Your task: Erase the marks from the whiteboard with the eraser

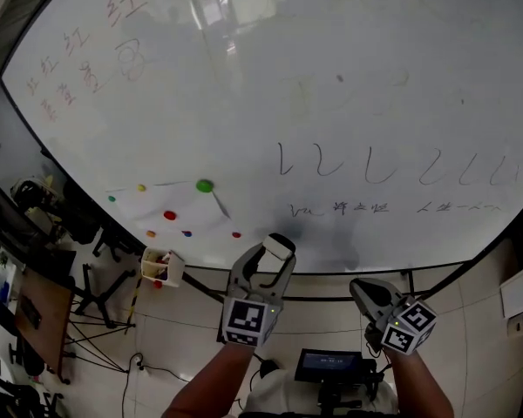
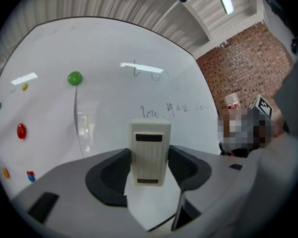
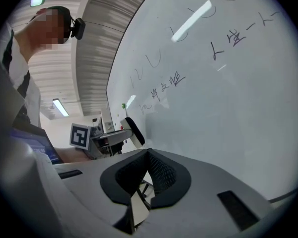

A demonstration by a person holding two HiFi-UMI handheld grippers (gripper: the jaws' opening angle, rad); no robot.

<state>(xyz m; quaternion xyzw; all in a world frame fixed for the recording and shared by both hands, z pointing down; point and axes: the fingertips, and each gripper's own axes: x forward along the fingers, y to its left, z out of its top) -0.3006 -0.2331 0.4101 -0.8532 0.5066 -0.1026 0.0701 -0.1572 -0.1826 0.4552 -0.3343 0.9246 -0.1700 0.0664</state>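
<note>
The whiteboard (image 1: pixel 331 77) fills the head view. It bears a row of black strokes (image 1: pixel 392 164), small black writing (image 1: pixel 340 207) beneath them, and red writing (image 1: pixel 78 68) at upper left. My left gripper (image 1: pixel 272 264) is shut on a cream eraser (image 1: pixel 279 246) just below the board's bottom edge. In the left gripper view the eraser (image 2: pixel 150 152) stands upright between the jaws of the left gripper (image 2: pixel 150 168), its end toward the board, with the small writing (image 2: pixel 164 110) above it. My right gripper (image 1: pixel 366 293) is lower right, and in its own view this right gripper (image 3: pixel 148 156) is shut on nothing, beside the board.
Coloured magnets stick to the board's left part: a green magnet (image 1: pixel 205 185), a red magnet (image 1: pixel 169 215) and a yellow magnet (image 1: pixel 141 187). A small box (image 1: pixel 161 266) hangs below the board's bottom edge. Desks and tripod legs (image 1: pixel 96 320) stand at left, and a small screen (image 1: pixel 331 366) is below.
</note>
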